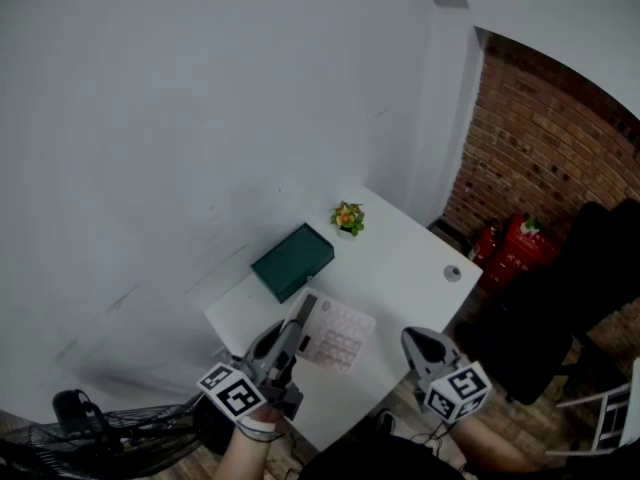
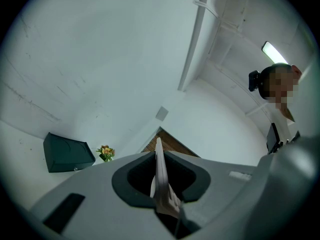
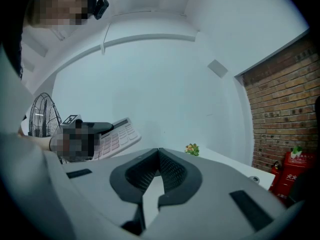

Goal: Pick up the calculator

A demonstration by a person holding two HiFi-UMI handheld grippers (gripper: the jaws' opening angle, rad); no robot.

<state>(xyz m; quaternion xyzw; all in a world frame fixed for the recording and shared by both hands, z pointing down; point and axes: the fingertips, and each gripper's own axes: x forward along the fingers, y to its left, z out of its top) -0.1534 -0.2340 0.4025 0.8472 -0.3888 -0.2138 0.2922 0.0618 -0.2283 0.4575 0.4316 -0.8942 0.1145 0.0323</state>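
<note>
The calculator (image 1: 338, 335) is pale pink-white with rows of keys and a dark display strip. My left gripper (image 1: 293, 336) is shut on its left edge and holds it over the white table (image 1: 400, 253). The left gripper view shows the calculator (image 2: 161, 176) edge-on as a thin slab clamped between the jaws of the left gripper (image 2: 159, 151). From the right gripper view the calculator (image 3: 119, 135) hangs tilted in the air at the left. My right gripper (image 1: 420, 344) is near the table's front edge, right of the calculator. Its jaws (image 3: 158, 152) are shut with nothing between them.
A dark green box (image 1: 293, 260) lies at the table's back left and a small flower pot (image 1: 348, 218) stands behind it. A round cable hole (image 1: 452, 273) sits near the right edge. A wire fan (image 1: 120, 438) stands left of the table, and red fire extinguishers (image 1: 520, 243) stand by the brick wall.
</note>
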